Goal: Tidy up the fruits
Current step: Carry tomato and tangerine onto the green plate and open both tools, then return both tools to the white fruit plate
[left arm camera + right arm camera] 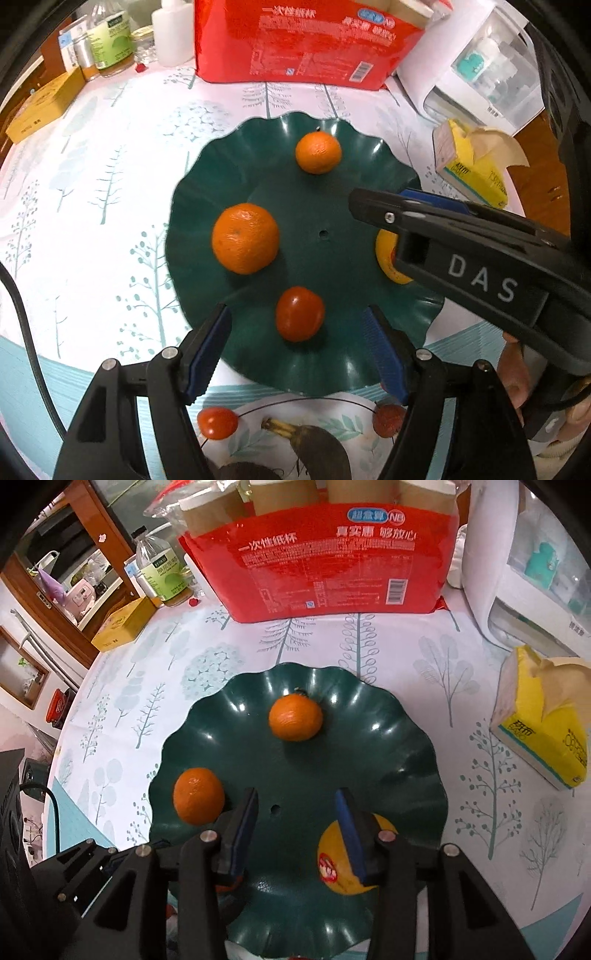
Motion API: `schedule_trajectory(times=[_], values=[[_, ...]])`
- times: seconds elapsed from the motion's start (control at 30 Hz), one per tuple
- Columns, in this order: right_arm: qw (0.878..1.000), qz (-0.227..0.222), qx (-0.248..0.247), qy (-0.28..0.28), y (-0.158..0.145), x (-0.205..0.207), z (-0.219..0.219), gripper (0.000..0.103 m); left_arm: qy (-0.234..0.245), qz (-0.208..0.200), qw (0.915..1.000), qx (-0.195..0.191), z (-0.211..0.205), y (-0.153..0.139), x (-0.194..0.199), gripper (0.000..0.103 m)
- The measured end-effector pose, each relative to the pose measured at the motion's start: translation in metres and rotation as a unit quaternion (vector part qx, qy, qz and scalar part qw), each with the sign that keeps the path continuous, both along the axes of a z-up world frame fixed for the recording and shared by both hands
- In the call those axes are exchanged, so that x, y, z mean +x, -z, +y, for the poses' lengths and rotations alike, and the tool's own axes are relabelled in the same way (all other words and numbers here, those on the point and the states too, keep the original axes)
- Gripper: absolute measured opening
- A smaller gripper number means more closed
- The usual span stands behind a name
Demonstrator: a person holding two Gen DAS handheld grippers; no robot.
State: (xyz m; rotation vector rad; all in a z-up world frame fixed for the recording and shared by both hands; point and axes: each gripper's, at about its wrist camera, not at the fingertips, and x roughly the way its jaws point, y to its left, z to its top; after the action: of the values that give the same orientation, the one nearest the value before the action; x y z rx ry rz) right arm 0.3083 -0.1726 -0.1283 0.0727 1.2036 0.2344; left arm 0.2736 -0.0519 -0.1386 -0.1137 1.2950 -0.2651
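Note:
A dark green wavy plate (258, 343) (399, 738) holds two oranges (245, 238) (318, 153), a tomato (300, 314) and a yellow fruit with a sticker (386, 254) (332, 875). My left gripper (297, 332) is open, with the tomato between its fingers, apart from both pads. My right gripper (299, 808) is open and empty above the plate; the yellow fruit lies under its right finger (351, 834). The oranges also show in the right wrist view (198, 795) (295, 718). The right gripper's body (480, 258) reaches over the plate's right side.
A white patterned plate (325, 417) near me holds a second tomato (217, 422), a reddish fruit (388, 419) and a dark banana (314, 443). A red paper-cup pack (332, 565), bottles (159, 568), yellow boxes (122, 624) and a tissue pack (546, 720) ring the table.

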Motion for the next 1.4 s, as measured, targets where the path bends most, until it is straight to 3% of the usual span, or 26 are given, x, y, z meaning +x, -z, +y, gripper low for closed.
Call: schedule_trajectory(times=[0.47, 0.7, 0.87, 1.17, 1.3, 1.4], values=[[0.998, -0.063, 0.002, -0.010, -0.083, -0.060, 0.002, 0.044, -0.056, -0.111, 0.9921, 0.015, 0.046, -0.115, -0.067, 0.072], [0.993, -0.114, 0.003, -0.034, -0.147, -0.120, 0.005, 0.044, -0.089, -0.166, 0.9820, 0.011, 0.063, -0.174, -0.122, 0.076], [0.987, -0.151, 0.008, -0.048, -0.185, -0.170, 0.002, 0.044, -0.095, -0.220, 0.9704, 0.029, 0.063, -0.211, -0.173, 0.081], [0.982, -0.173, 0.022, -0.072, -0.198, -0.236, 0.001, 0.044, -0.090, -0.259, 0.9598, 0.057, 0.060, -0.232, -0.235, 0.086], [0.982, -0.168, 0.021, -0.080, -0.185, -0.256, 0.004, 0.044, -0.087, -0.270, 0.9559, 0.073, 0.063, -0.222, -0.257, 0.087], [0.983, -0.158, 0.014, -0.087, -0.171, -0.266, 0.009, 0.044, -0.080, -0.260, 0.9589, 0.079, 0.064, -0.199, -0.264, 0.087]])
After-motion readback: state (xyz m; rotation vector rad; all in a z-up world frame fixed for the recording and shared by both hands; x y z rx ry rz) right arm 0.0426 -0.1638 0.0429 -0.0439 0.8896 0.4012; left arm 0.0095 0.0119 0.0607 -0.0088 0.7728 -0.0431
